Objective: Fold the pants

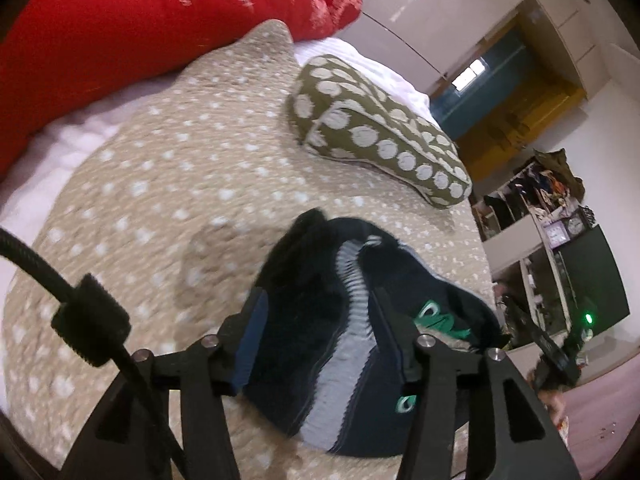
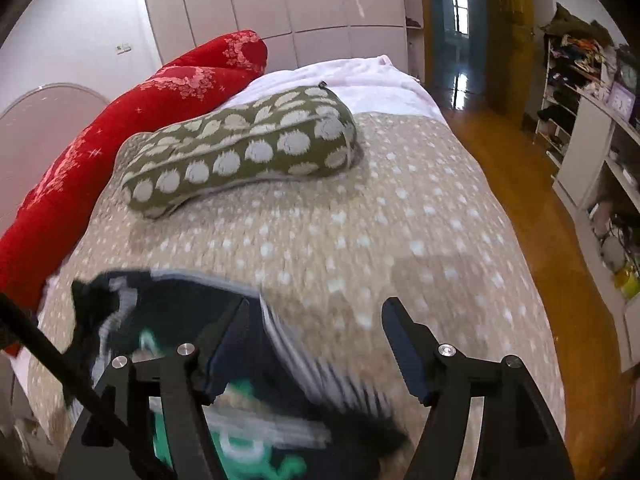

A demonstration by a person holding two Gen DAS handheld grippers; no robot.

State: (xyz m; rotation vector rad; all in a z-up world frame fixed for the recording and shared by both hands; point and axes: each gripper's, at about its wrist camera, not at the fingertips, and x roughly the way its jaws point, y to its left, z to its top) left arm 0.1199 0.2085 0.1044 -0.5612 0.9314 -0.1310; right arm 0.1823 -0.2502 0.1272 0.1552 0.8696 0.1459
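While the pants [image 1: 320, 320] already look bunched into a compact dark bundle instead of lying full length, I would judge the fold as partly done at most: navy fabric with a grey striped band and green lettering sits heaped on the tan dotted blanket [image 1: 168, 184] of the bed, its edges loose and uneven. Motion blur hides how many layers there are. The left claw [image 1: 320, 320] frames the bundle, its fingers standing wide on either side of the cloth; whether they press it I cannot tell, though they look released rather than clenched. From the right wrist view, the right claw [image 2: 316, 344] is spread wide apart, nipping nothing, with the pants [image 2: 248, 392] lying under its left finger and the other finger over bare blanket [image 2: 400, 220].

What seems left is squaring the bundle, smoothing it, and perhaps one more fold. Beyond it lie an olive spotted pillow [image 1: 380, 132] and, further back, a red quilt [image 1: 120, 36] against the wall side. Shelves [image 2: 592, 128] stand across the wooden floor [image 2: 520, 168].
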